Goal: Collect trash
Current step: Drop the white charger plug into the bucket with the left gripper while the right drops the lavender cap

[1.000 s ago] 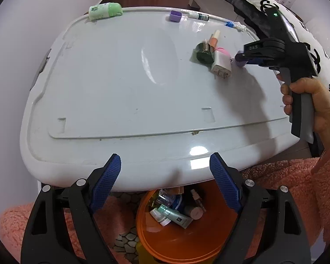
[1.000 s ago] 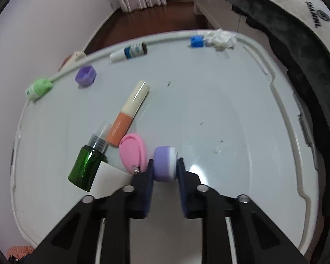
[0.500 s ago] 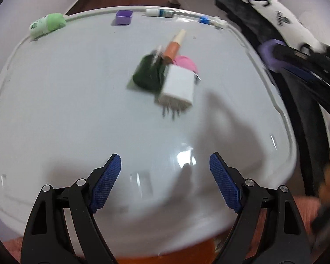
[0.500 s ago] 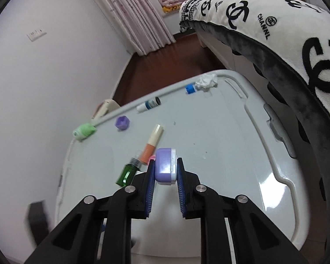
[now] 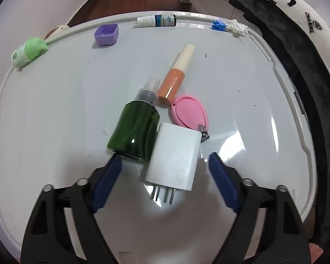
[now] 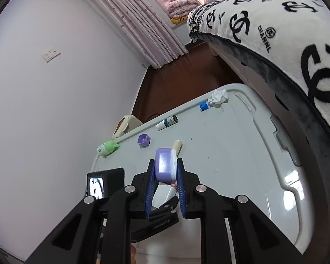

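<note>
My left gripper [image 5: 165,171] is open low over the white lid [image 5: 55,114], its fingers on either side of a white charger plug [image 5: 175,158]. A green spray bottle [image 5: 135,132], a pink oval nail clipper [image 5: 190,112] and an orange tube [image 5: 177,74] lie touching just beyond the plug. My right gripper [image 6: 165,176] is shut on a purple-and-white jar [image 6: 164,165], held high above the lid. The left gripper's body [image 6: 105,184] shows below it.
Along the lid's far rim lie a light green bottle [image 5: 28,51], a purple cap [image 5: 105,34], a small white dropper bottle [image 5: 156,21], a blue piece [image 5: 216,25] and crumpled tissue [image 5: 237,28]. A black-and-white blanket [image 5: 297,33] borders the right side.
My left gripper moved forward over the lid to the plug and bottle group. My right gripper lifted the purple jar off the lid and raised it high.
</note>
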